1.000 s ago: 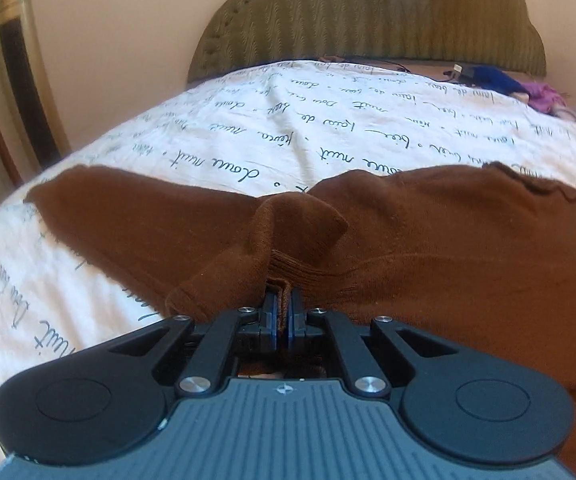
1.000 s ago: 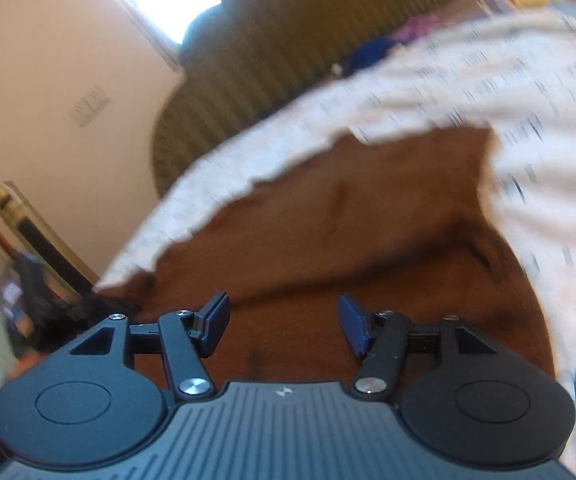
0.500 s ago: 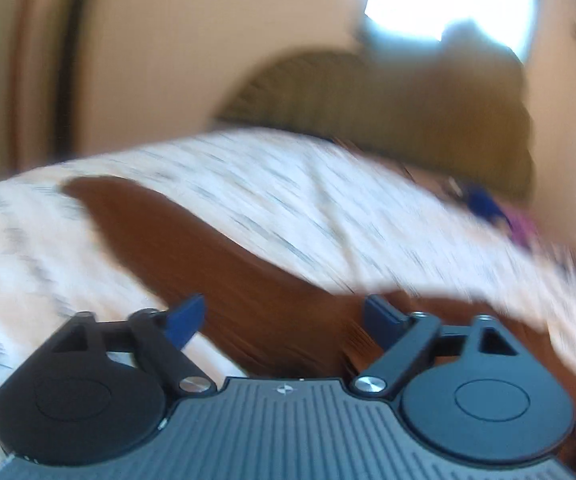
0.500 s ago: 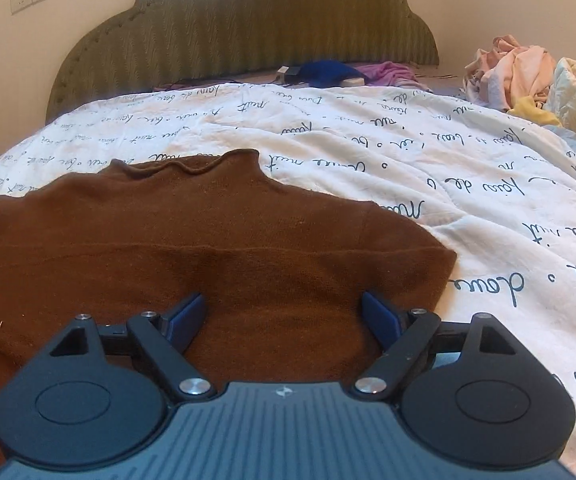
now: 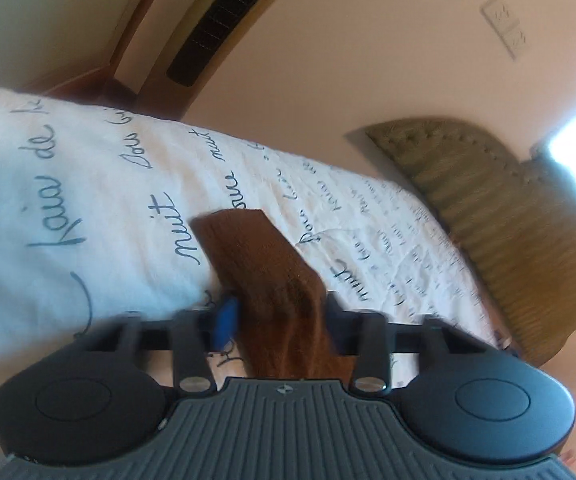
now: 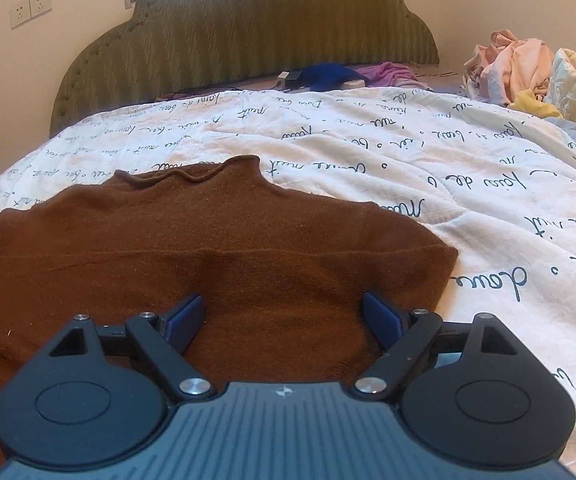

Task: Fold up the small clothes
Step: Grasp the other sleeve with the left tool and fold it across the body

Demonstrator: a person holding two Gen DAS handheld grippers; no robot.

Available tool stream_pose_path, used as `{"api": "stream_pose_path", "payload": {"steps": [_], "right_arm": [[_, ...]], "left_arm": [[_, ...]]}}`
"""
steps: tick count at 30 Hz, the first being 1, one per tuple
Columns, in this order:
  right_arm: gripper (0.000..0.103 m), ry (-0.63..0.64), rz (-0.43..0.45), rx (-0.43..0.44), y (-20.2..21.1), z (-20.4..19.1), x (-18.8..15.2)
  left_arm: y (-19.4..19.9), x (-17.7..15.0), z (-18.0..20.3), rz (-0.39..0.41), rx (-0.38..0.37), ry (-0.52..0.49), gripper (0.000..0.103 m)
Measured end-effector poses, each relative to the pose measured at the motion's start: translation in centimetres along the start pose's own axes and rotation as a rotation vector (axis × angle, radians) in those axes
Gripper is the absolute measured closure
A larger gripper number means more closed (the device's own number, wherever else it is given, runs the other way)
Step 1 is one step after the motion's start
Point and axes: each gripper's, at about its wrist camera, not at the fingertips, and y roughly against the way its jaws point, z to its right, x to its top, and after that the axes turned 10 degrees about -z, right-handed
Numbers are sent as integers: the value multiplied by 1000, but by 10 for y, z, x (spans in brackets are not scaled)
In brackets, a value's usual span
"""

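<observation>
- The left hand-held gripper (image 5: 277, 320) has a brown sleeve (image 5: 263, 276) between its blue pads (image 5: 227, 322). Its jaws have just been closing, and they now stand narrow around the bunched cloth. The picture is blurred here, but the pads seem to press on the sleeve from both sides.
- The sleeve runs from these jaws away over the bed cover, and its cuff end lies flat on the cover.
- The right hand-held gripper (image 6: 283, 322) is wide open. Its jaws have just been opening a little more, and nothing is pinched between them. It hovers low over the lower part of the brown sweater (image 6: 207, 256).
- The sweater lies spread flat on the bed, with its rolled collar (image 6: 191, 172) pointing to the headboard. Its right sleeve side is folded in, so the right edge is straight.
- The bed cover (image 6: 428, 168) is white with dark handwriting printed on it.
- Behind it stands a green padded headboard (image 6: 271, 28).
- Near the headboard lie a blue cloth (image 6: 328, 74) and a purple cloth (image 6: 384, 72), just beside each other.
- At the far right of the bed is a loose pile of pale clothes (image 6: 528, 68); there is no basket or box in view.
</observation>
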Motion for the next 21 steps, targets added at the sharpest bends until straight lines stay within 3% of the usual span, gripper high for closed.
{"api": "stream_pose_path", "payload": {"steps": [1,7,11,16,21], "right_arm": [[14,-1,0,2,0,0,0],[14,-8,0,12,1,2,0],[14,-13,2,19,1,3,0],[14,-25,7,32,2,5,0],[14,-37,11,46,2,7,0]], "left_arm": [[-6,-1,5,-7,26,-28,100],[21,-14,29,138,124,-193,101],[64,-2,36,287,164,-194,101],[97,-4,44,323,155,-214,101],[113,-53,87,322,58,-324,101]]}}
